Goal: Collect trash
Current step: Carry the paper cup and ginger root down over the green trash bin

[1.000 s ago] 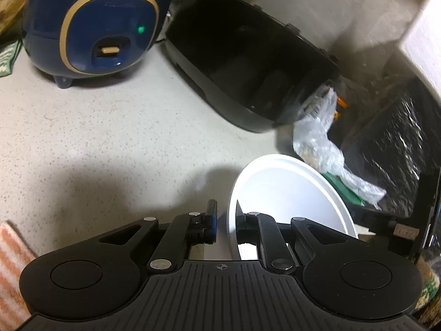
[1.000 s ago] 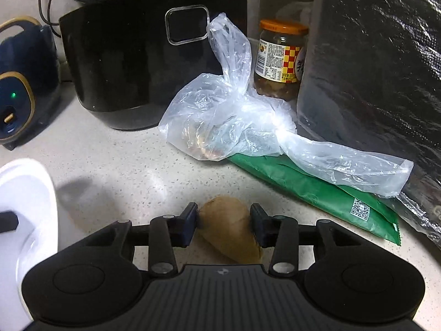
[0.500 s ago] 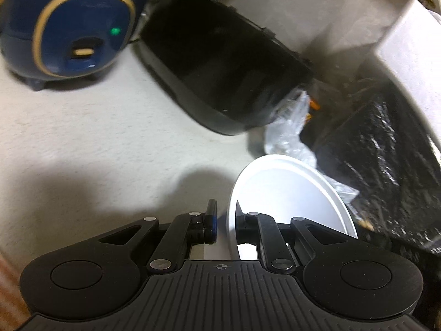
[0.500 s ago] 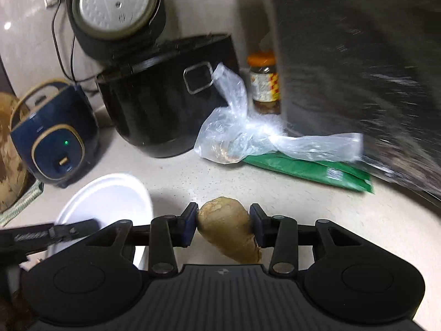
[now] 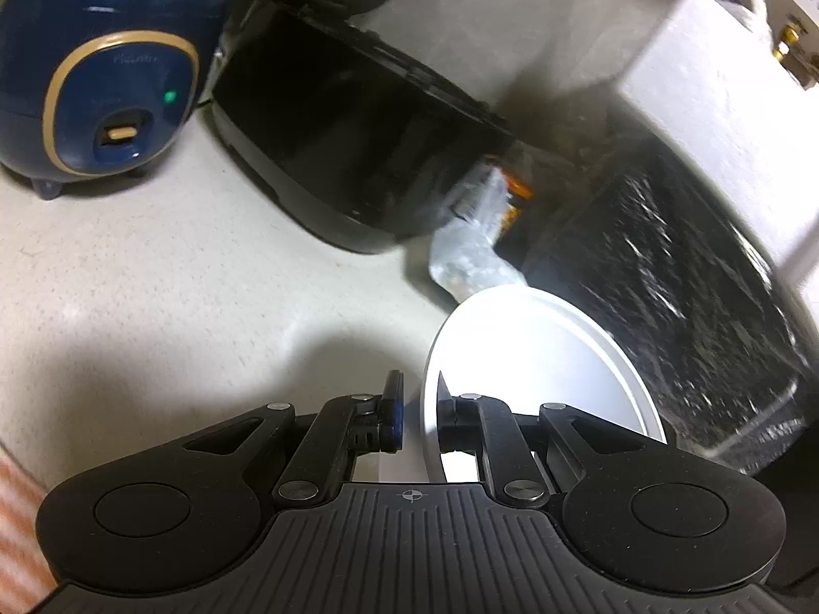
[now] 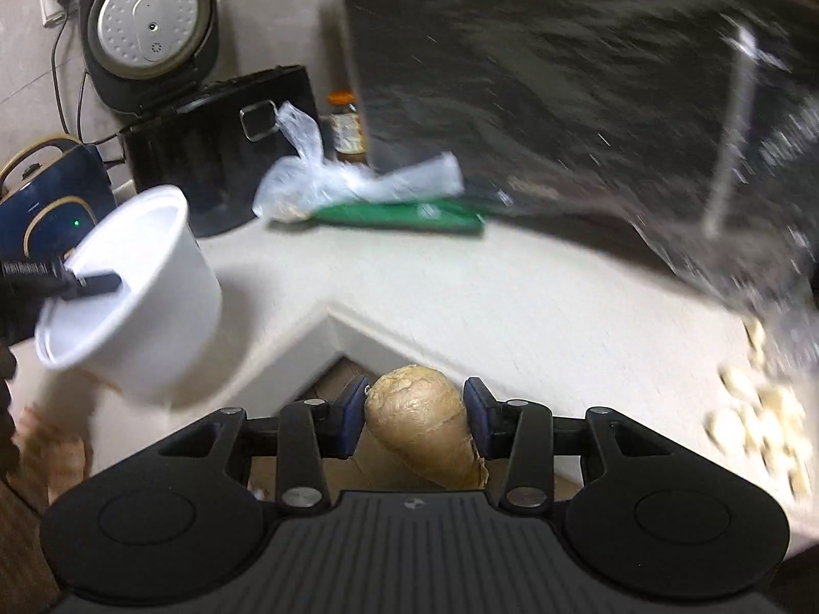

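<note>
My left gripper point(image 5: 418, 409) is shut on the rim of a white paper bowl point(image 5: 537, 353) and holds it in the air; the bowl point(image 6: 138, 297) with the left fingers point(image 6: 87, 281) on its rim also shows at the left of the right wrist view. My right gripper point(image 6: 415, 417) is shut on a brown ginger piece point(image 6: 425, 424), lifted above the counter's corner. A clear plastic bag point(image 6: 332, 184) lies on a green packet point(image 6: 399, 215) on the counter. The black trash bag point(image 6: 588, 102) fills the upper right and also shows in the left wrist view point(image 5: 691, 297).
A black rice cooker point(image 6: 215, 143) with open lid point(image 6: 148, 25), a blue cooker point(image 5: 102, 66) and a jar point(image 6: 348, 128) stand at the back. Pale garlic-like pieces point(image 6: 757, 409) lie at the right. The counter edge point(image 6: 327, 317) has a corner below me.
Both grippers rose and pulled back from the counter with their loads. The bowl is now lifted and tilted, and the ginger hangs over the counter's corner.
</note>
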The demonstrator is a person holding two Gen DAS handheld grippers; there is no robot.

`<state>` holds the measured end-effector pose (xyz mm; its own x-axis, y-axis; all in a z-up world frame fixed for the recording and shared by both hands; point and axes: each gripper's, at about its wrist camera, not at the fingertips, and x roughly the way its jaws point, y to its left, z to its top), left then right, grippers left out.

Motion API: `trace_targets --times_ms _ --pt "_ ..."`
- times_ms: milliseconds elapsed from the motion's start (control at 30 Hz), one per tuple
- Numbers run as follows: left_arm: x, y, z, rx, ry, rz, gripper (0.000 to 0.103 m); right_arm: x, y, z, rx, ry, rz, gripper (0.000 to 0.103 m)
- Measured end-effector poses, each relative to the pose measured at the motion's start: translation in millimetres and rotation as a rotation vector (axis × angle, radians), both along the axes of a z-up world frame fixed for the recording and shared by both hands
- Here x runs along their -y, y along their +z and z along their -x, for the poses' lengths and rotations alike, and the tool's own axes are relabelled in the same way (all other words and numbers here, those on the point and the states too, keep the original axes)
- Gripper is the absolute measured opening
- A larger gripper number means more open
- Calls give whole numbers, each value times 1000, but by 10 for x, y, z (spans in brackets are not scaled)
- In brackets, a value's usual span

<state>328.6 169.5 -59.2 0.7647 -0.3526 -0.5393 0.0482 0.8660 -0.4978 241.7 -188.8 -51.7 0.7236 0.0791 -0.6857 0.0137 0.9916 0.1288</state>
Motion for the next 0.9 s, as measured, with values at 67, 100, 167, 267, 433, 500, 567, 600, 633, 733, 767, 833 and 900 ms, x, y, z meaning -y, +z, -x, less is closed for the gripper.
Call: trace_targets --times_ms 67,100,167,267,433,500,567,600,633,733,767,833,900 --pt "118 25 74 7 -15 -21 13 104 -67 165 -9 -16 -9 40" --pt "169 25 115 7 -16 -23 13 153 -103 255 -10 -20 -12 40" --pt "278 9 188 -7 -26 -14 13 234 -178 422 -17 -24 -17 40" --pt "427 -35 268 -22 -47 -20 13 333 -286 602 -53 -33 -23 40" --pt "523 -82 413 -58 -67 19 13 434 -367 839 -52 -27 -14 40" --pt "614 -107 491 -63 -94 -6 13 473 -391 890 -56 -27 -27 40" --pt "770 -183 551 -85 -147 -37 13 509 -432 907 -61 -32 -29 40" --pt "856 -242 574 -103 -180 -52 13 532 -460 918 -66 -40 -28 40" --pt "957 -322 582 -126 -209 -71 13 554 -482 927 -71 -48 -28 40" --pt "1249 -715 580 -226 -255 -143 13 623 -569 1011 -87 -63 -25 40" --pt "1341 -922 564 -280 -256 -164 13 640 -612 1041 -94 -64 -20 40" --pt "1471 -1351 550 -384 -234 -189 13 678 -720 1094 -122 -70 -4 40" --pt "1565 -1808 525 -468 -197 -194 13 735 -865 1142 -165 -82 -5 40"
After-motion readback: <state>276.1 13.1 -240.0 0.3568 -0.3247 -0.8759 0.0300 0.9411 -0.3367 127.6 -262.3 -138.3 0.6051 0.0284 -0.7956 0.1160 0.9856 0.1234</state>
